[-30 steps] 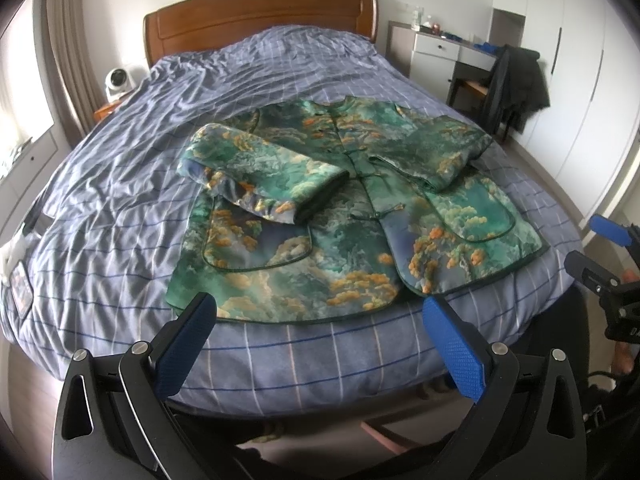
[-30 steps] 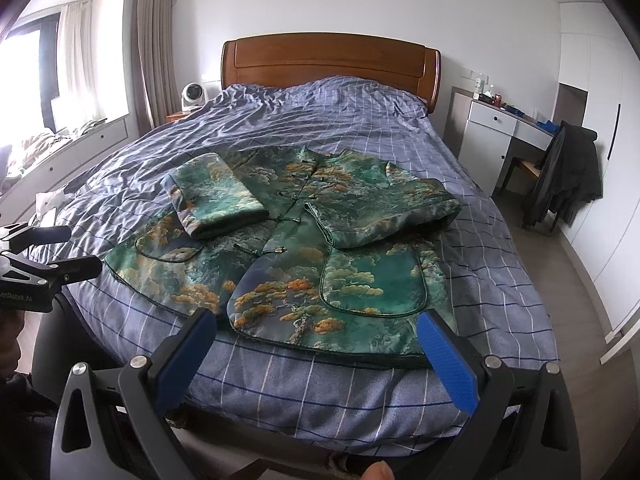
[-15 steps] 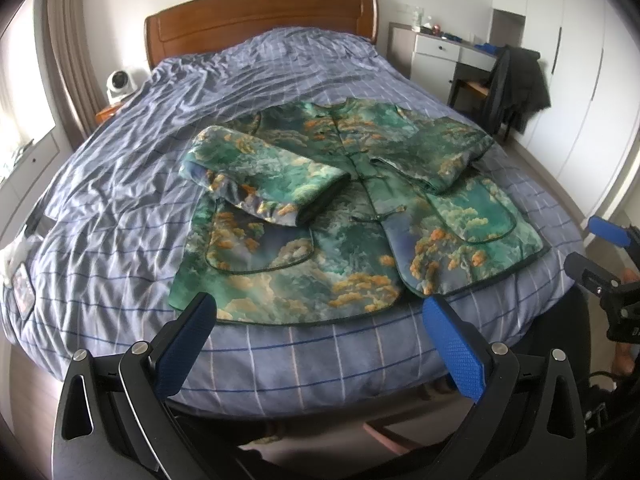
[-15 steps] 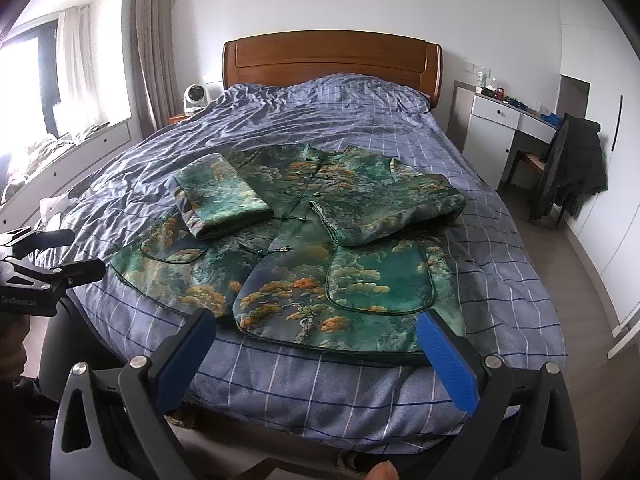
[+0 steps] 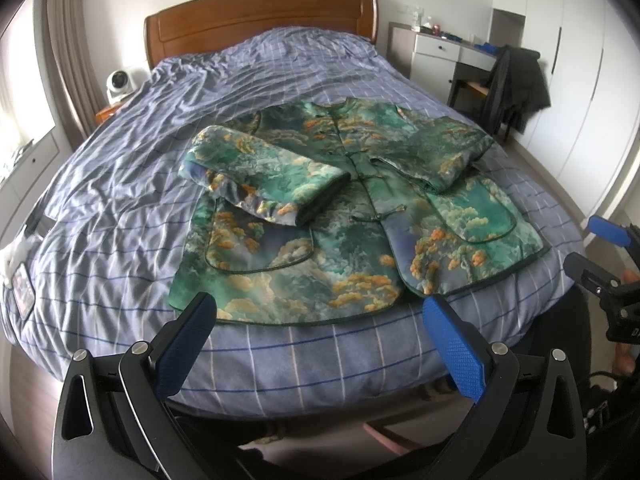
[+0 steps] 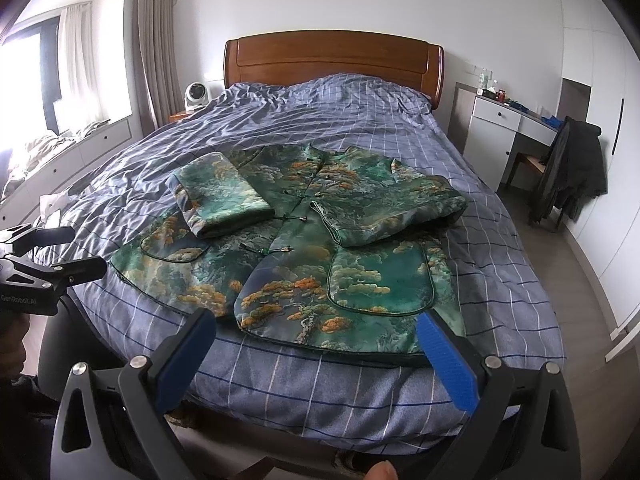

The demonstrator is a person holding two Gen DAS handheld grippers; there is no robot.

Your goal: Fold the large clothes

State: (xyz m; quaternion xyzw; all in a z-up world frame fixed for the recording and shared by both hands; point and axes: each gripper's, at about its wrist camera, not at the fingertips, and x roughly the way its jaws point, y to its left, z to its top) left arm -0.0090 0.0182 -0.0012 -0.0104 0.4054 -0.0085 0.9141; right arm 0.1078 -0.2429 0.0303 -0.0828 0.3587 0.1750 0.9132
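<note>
A green and orange patterned jacket (image 5: 344, 216) (image 6: 304, 248) lies face up on the foot half of the bed, buttoned, with both sleeves folded in across its front. My left gripper (image 5: 320, 312) is open, hanging just short of the jacket's left hem above the bed's foot edge. My right gripper (image 6: 316, 328) is open too, its blue pads (image 6: 444, 356) close to the right hem corner. Neither holds anything. Each gripper shows at the edge of the other's view: the right gripper (image 5: 600, 256) and the left gripper (image 6: 44, 252).
The bed (image 5: 120, 184) has a blue checked cover and a wooden headboard (image 6: 332, 60). A white fan (image 6: 196, 94) stands on the left nightstand. A white desk (image 6: 504, 120) and a chair draped with a dark coat (image 6: 572, 164) stand to the right. Wardrobe doors (image 5: 580, 92) line the right wall.
Both grippers have edged slightly closer to the jacket's hem. The jacket has not moved, and both grippers stay open.
</note>
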